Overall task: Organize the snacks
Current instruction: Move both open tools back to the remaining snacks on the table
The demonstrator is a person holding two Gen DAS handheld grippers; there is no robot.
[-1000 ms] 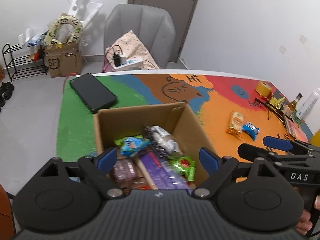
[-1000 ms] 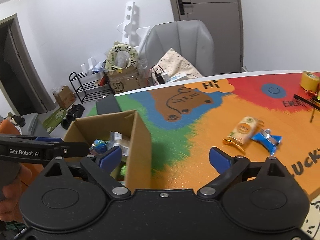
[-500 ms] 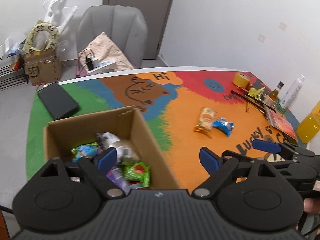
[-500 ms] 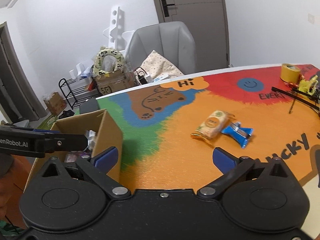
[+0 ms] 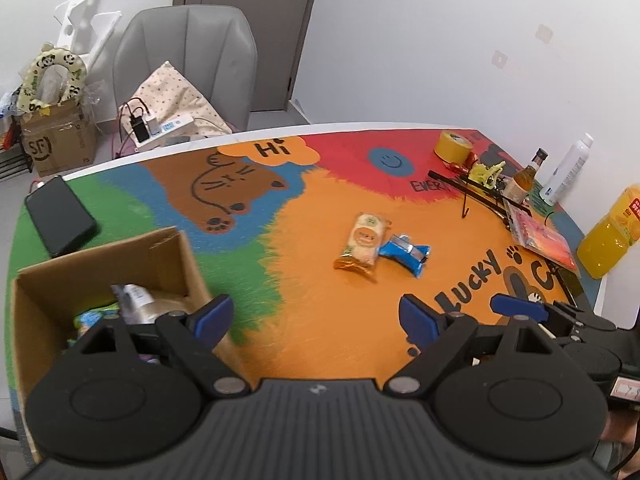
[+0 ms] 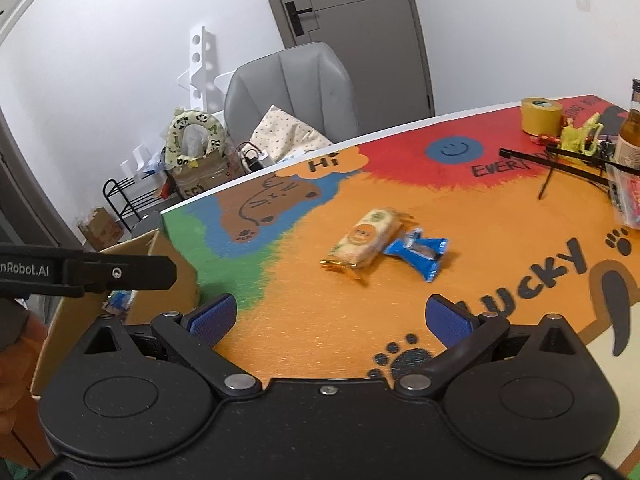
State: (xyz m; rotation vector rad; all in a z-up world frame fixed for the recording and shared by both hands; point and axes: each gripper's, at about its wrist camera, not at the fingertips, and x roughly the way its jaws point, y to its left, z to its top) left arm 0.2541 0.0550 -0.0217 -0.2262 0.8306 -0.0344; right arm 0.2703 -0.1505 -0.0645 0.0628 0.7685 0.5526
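So we've got the big round table (image 5: 304, 236) with its painted mat, white rim curving along the far side and the wall close behind it on the right. Loads of bare orange surface in the middle, so there's plenty of room to move there. The clutter hugs the far right edge: a tape roll (image 5: 453, 145), a small brown bottle (image 5: 523, 179), a white bottle (image 5: 567, 170) and an orange juice bottle (image 5: 608, 236) right by the rim.

On our left the open cardboard box (image 5: 96, 264) sits near the table's near-left edge with a few snack packs already inside. A black phone (image 5: 60, 214) lies flat just beyond it on the green patch.

The two loose snacks are out on the orange area, well apart from the box: a beige-and-orange packet (image 6: 366, 238) and a blue packet (image 6: 418, 254) touching its right side.

Our left gripper (image 5: 316, 314) is spread wide with nothing between its blue pads, hovering between box and snacks. Right gripper (image 6: 332, 318) is just as wide, empty, touching nothing.
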